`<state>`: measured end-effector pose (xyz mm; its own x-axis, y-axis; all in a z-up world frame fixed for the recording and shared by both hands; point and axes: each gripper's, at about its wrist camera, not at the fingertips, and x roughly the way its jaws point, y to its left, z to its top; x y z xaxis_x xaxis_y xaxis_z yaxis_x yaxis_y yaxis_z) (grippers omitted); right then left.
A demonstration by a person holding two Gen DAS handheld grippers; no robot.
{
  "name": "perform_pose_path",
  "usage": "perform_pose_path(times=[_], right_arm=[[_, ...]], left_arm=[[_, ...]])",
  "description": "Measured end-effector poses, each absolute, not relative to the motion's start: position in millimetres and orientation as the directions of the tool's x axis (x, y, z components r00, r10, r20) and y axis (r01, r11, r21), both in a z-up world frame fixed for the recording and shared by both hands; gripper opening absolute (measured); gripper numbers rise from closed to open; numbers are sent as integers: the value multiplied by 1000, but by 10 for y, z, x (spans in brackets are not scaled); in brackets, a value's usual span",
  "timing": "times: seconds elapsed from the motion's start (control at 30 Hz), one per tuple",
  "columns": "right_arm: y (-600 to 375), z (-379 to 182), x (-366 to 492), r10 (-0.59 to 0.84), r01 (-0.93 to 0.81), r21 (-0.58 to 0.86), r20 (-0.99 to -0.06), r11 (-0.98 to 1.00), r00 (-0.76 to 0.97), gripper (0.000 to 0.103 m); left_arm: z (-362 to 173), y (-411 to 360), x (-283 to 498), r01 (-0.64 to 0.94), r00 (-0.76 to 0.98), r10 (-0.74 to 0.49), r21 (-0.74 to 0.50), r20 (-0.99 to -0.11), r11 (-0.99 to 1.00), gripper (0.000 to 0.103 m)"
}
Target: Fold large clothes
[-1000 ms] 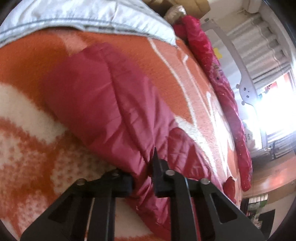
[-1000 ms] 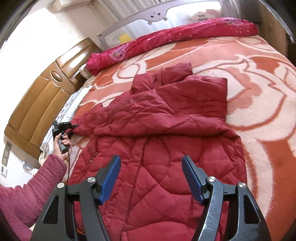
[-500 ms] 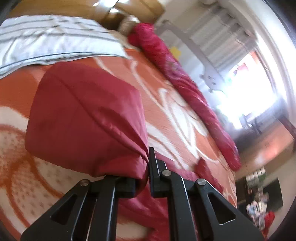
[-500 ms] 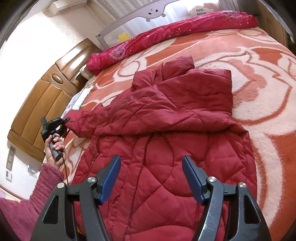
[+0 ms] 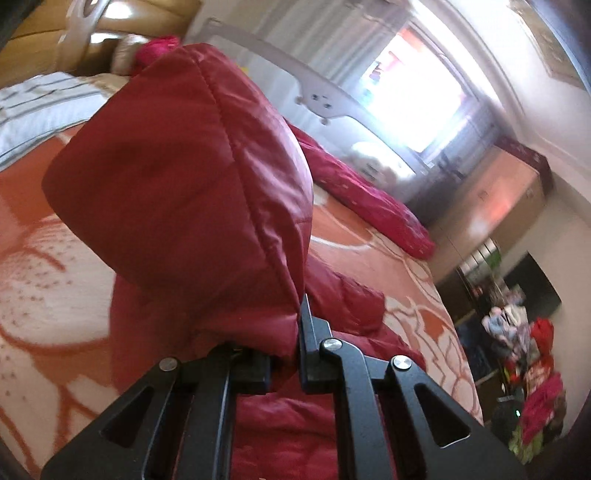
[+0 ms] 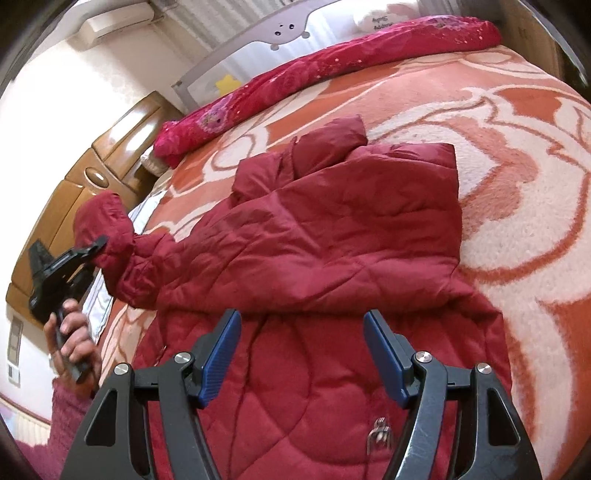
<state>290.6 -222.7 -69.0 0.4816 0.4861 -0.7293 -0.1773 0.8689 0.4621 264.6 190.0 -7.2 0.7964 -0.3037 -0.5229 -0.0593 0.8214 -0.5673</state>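
Note:
A dark red quilted jacket (image 6: 332,236) lies spread on the bed, one side folded over its middle. Its left sleeve (image 6: 110,229) is lifted off the blanket, pinched near the cuff by my left gripper (image 6: 96,244), which a hand holds at the bed's left edge. In the left wrist view that sleeve (image 5: 192,192) bulges up in front of the camera, and my left gripper (image 5: 286,354) is shut on its fabric. My right gripper (image 6: 301,354) hovers open above the jacket's lower body, its blue pads (image 6: 221,350) apart with nothing between them.
An orange and white patterned blanket (image 6: 517,155) covers the bed. A long magenta bolster (image 6: 332,62) lies along the far edge by a grey bed rail (image 6: 280,33). A wooden headboard (image 6: 66,199) and a striped pillow (image 5: 33,107) are at the left. A clothes pile (image 5: 524,369) sits beyond the bed.
My left gripper has risen and swung inward, lifting the sleeve off the blanket so it stands up. The right gripper has dropped a little toward the jacket, still open.

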Motion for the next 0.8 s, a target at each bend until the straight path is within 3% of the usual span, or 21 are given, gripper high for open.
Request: perform_pose_path(times=[0.27,0.8], right_arm=[[-2367,-770,3099,502,-135,509,-704,850,503,71],[-2725,-987,3449,631,-23,723,-586,690,508,71]], left_arm=[[38,1233,2656,91,759,-390,-508,-521,856,7],[-392,-166,2808,306,591,-409,-276,-695,911,7]])
